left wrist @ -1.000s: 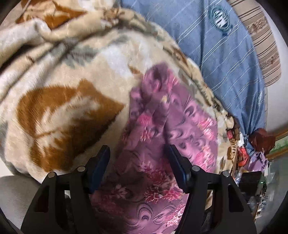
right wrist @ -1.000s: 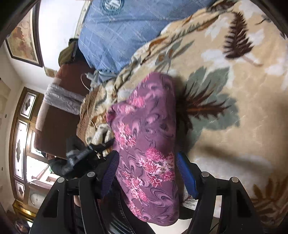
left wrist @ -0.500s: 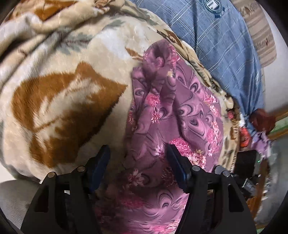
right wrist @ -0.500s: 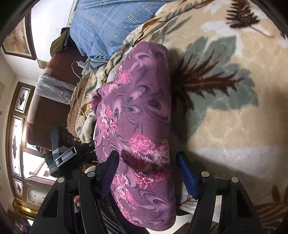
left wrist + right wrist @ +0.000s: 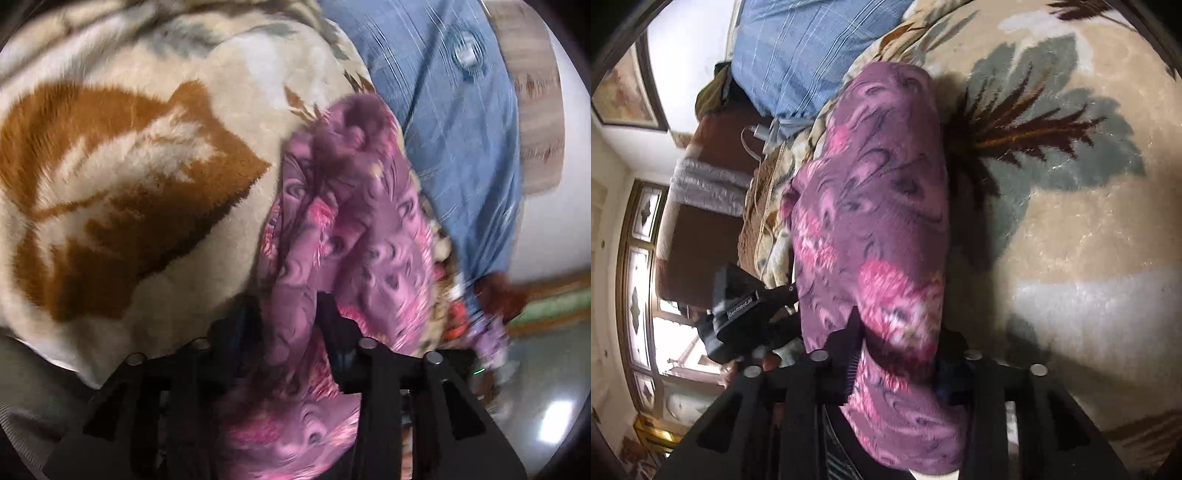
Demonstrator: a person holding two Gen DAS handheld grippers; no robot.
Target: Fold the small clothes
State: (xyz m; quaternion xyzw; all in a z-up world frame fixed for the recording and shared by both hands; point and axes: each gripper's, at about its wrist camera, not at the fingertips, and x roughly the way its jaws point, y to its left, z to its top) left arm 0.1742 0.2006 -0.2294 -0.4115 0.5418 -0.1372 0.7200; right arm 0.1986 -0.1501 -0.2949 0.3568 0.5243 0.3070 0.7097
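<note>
Two grippers are seen at the near edge of one purple flowered garment (image 5: 354, 229), which is laid lengthwise on a cream plush blanket (image 5: 122, 192) with brown and grey leaf patterns. The jaws of the left gripper (image 5: 290, 314) have just been closing, and a bunched fold of the purple cloth is pinched between them. The jaws of the right gripper (image 5: 897, 354) have also just been closing, and the wide near end of the garment is squeezed between its pads. In the right wrist view the left gripper is partly hidden behind the left side of the cloth. A blue striped pillow (image 5: 805, 55) is placed beyond the far end of the garment. A brown piece of furniture (image 5: 701, 206) and a framed picture (image 5: 624, 88) are seen further to the left.
</note>
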